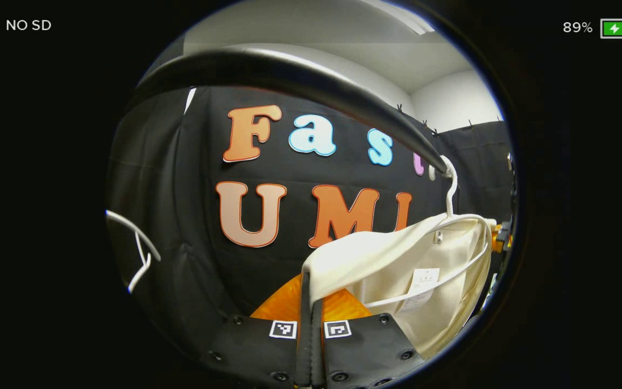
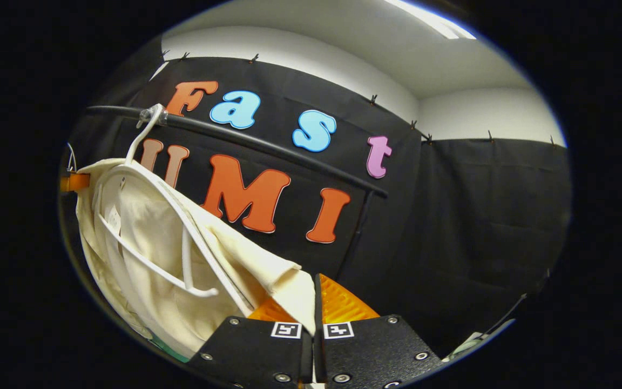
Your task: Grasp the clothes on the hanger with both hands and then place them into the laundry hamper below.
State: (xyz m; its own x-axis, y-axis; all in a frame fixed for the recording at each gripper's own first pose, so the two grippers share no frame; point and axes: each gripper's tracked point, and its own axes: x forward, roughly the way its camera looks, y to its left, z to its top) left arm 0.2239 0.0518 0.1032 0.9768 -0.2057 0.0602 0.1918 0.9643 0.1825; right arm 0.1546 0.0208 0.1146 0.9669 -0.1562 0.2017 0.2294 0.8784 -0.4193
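L gripper (image 1: 310, 310): my fingers (image 1: 304, 302) are pressed together w/ the edge of the cream garment (image 1: 376, 254) pinched between them; cloth runs off toward 2 o'clock. The garment hangs on a white hanger (image 1: 451, 189), hook over the black rail (image 1: 289, 81) at approx 1 o'clock in the left gripper view. A paper tag (image 1: 421, 289) shows inside the garment at 3 o'clock. Another white hanger (image 1: 138, 248) sits bare at 9 o'clock.

R gripper (image 2: 313, 302): fingers (image 2: 319, 297) also closed tight, pinching the other shoulder edge of the garment (image 2: 149, 243), which spreads out toward 9–10 o'clock in the right gripper view. Hanger (image 2: 149, 121) hooks the rail (image 2: 268, 146) at approx 11 o'clock; its lower bar crosses the cloth, tilted. Rail slopes down toward 3 o'clock. Garment is on the hanger, stretched between my two grips. Hamper: can't tell where.
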